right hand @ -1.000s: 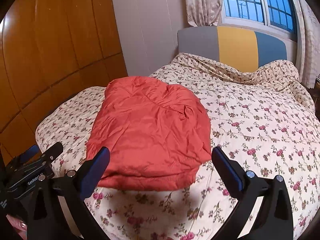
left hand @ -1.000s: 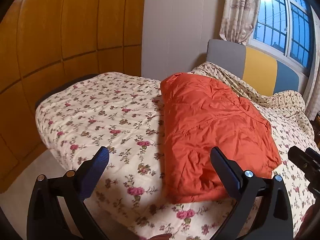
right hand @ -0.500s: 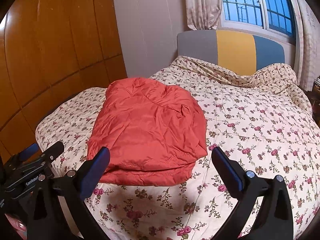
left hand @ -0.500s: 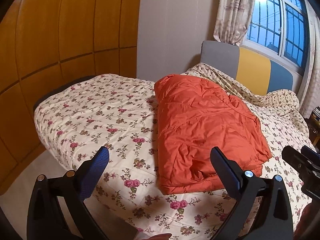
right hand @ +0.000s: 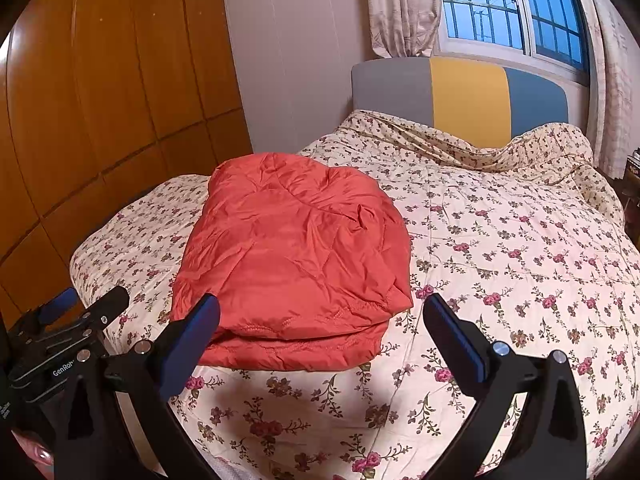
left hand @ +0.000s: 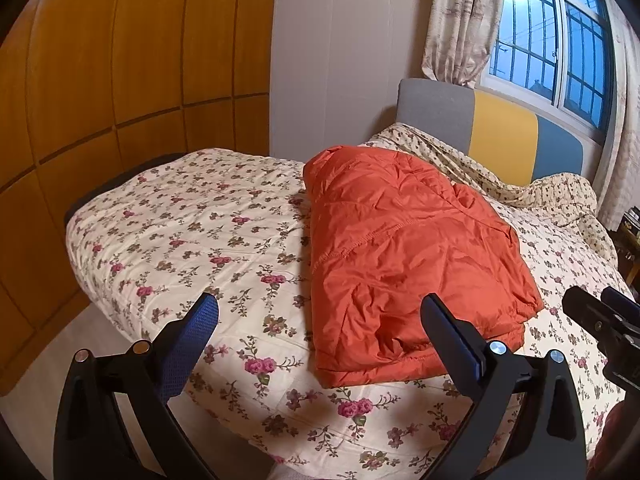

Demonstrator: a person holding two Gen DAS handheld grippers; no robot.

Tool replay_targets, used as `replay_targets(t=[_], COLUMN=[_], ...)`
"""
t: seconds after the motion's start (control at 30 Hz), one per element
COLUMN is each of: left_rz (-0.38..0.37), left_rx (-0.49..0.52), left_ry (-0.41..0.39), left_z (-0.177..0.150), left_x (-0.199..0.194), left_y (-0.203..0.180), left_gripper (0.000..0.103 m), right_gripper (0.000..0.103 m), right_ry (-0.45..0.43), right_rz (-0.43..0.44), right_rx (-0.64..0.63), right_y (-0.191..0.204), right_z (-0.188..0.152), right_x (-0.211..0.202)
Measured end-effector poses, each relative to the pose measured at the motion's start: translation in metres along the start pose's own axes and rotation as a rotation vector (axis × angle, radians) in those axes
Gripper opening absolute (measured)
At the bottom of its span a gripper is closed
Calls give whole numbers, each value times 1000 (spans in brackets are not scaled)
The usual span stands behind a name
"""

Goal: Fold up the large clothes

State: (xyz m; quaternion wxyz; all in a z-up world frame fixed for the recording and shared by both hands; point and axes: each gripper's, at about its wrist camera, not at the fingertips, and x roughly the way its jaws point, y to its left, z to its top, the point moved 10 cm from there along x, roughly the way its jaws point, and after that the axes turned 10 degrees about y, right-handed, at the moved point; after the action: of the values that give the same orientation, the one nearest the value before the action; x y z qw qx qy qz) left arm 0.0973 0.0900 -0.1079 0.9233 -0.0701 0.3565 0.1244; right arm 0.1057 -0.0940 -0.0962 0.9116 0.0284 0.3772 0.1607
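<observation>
My left tongs [left hand: 320,320]: spread wide, nothing between the fingers, held off the foot of the bed, touching neither cloth nor cover.
My right tongs [right hand: 322,318]: also spread wide and empty, level with the left pair; its tip shows at 3 o'clock in the left view, and the left pair's tip shows at 8 o'clock in the right view.
Bed cover [left hand: 192,240]: cream with red flowers, reaching from 6 o'clock up toward 12; bare on both sides of the jacket.
Jacket [right hand: 296,256]: orange, puffy, lying on the cover just beyond my fingertips, at centre in both views. It is doubled into a thick, roughly oblong bundle, with stacked hems facing me at the near end and a rounded far end. No sleeve sticks out that I can see.
Done, as I judge it: the folds appear finished, since the layers sit stacked and both tongs are free.
Left, as I judge it: little or nothing; the top is rumpled and the near edge is a bit uneven, so a smoothing press or squaring tug may remain.
Pillow end: bunched flowered cover at 1 o'clock.
Headboard [right hand: 468,96]: grey, yellow and blue panels.
Window [right hand: 512,4]: barred, at 1 o'clock, curtain beside it.
Wardrobe [left hand: 120,60]: wooden, at 10 o'clock.
</observation>
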Motion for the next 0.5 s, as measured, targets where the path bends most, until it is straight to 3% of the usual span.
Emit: replay_targets(t=[0.5], left_rz=[-29], left_rx=[1], left_ry=[6], left_z=[-2], left_x=[3], left_y=[-5], left_gripper=[100], right_gripper=[101], right_ry=[13], right_rz=[2], right_rx=[-1], right_y=[-3], right_z=[-4], right_x=[4])
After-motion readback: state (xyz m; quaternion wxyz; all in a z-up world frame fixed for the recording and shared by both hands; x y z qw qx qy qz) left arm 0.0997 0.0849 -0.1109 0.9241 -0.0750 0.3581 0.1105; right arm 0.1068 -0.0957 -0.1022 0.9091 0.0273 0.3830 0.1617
